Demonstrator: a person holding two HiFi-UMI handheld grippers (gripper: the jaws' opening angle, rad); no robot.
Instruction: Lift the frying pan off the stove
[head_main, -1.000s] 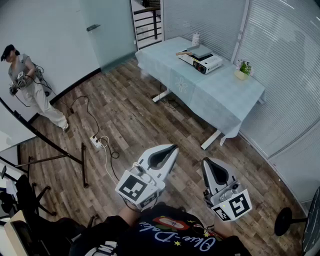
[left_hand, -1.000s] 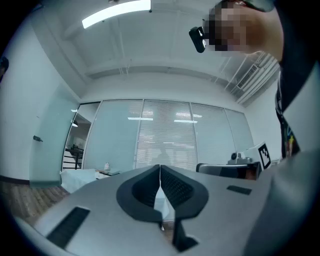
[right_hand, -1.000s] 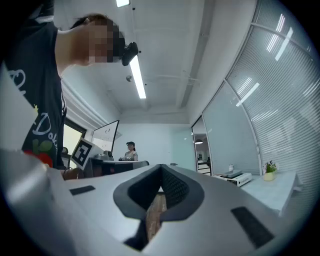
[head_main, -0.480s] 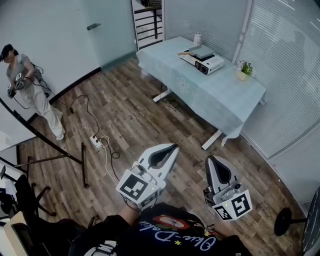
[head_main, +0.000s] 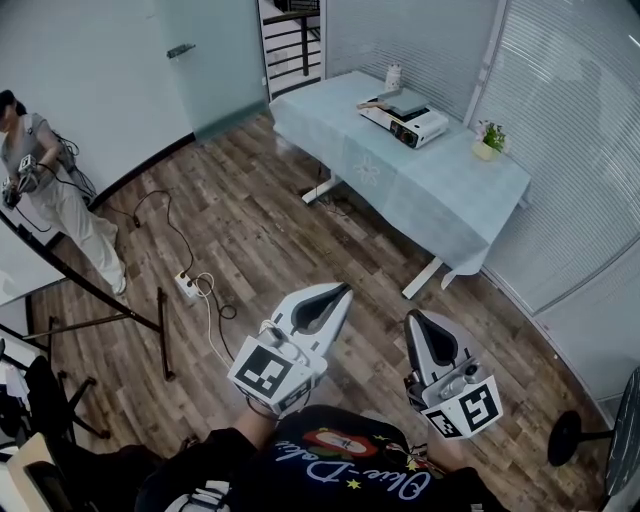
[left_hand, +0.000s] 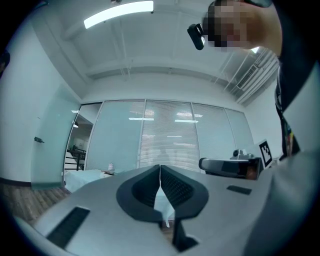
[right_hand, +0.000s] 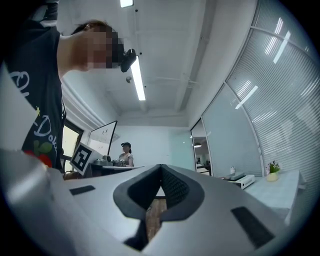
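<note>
Wood-floored office; long tabletop (head_main: 440, 200) far across room from me. Stove (head_main: 405, 122) on it, frying pan (head_main: 392, 104) on top. Nothing lifted: approach, grasp and lift all left. I hold left tool (head_main: 346, 291) and right tool (head_main: 412, 321) closed, empty, well apart from pan. Right gripper view gives stove side-on; left gripper view catches only tabletop end; pan readable only from head view.

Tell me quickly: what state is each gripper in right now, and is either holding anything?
Left gripper: jaws closed, holding nothing.
Right gripper: jaws closed, holding nothing.
</note>
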